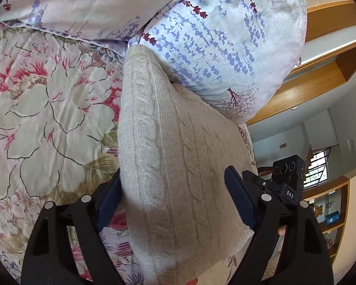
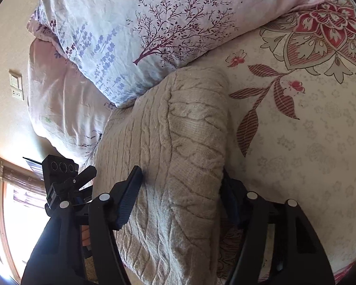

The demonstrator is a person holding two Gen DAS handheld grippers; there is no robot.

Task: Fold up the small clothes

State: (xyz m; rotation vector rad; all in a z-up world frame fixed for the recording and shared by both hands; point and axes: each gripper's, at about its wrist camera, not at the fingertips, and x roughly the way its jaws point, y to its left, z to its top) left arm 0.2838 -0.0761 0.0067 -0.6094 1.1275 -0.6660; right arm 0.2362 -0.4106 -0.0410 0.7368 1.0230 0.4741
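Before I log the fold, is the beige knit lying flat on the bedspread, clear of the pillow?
No, the beige knit has its far end against the lavender-print pillow.

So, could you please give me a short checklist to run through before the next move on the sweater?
1. Sweater between the left gripper fingers: ok.
2. Left pads pressing the knit: cannot tell; one finger stands clear of it.
3. Sweater between the right gripper fingers: ok.
4. Right pads gripping: cannot tell; one finger touches the knit, the other is hidden behind it.
5. Far end free of the duvet: not ok, it butts against it.
6. Sweater lying on the bedsheet: ok.
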